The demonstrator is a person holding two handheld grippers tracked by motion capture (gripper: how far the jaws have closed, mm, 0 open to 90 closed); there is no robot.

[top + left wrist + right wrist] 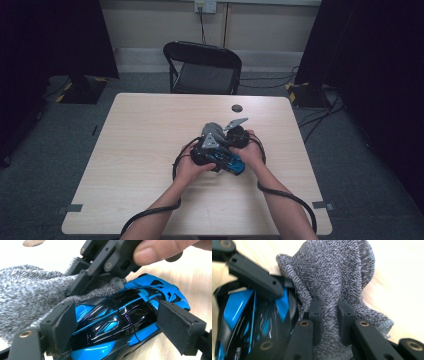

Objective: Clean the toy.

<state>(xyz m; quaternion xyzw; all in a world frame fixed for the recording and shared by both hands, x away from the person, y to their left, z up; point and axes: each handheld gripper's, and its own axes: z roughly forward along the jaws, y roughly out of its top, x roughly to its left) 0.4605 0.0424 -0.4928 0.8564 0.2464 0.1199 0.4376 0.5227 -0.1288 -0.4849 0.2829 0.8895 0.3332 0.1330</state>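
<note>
A glossy blue and black toy car (pixel 112 322) lies on the table near its middle, seen from above as the toy car (pixel 233 163). My left gripper (pixel 117 316) straddles it crosswise, and both pads press its sides. A grey knitted cloth (pixel 332 272) lies bunched against one end of the car (pixel 249 320). My right gripper (pixel 329 312) is shut on a fold of that cloth (pixel 27 297). In the high view the left gripper (pixel 220 158) and right gripper (pixel 219 137) meet over the cloth (pixel 212 128), with a hand around each.
A small dark round disc (pixel 237 108) lies on the wooden table (pixel 140 150) beyond the hands. A black folding chair (pixel 202 67) stands at the far edge. Black cables trail from both grippers toward the near edge. Grey tape marks (pixel 70 208) sit at the near corners.
</note>
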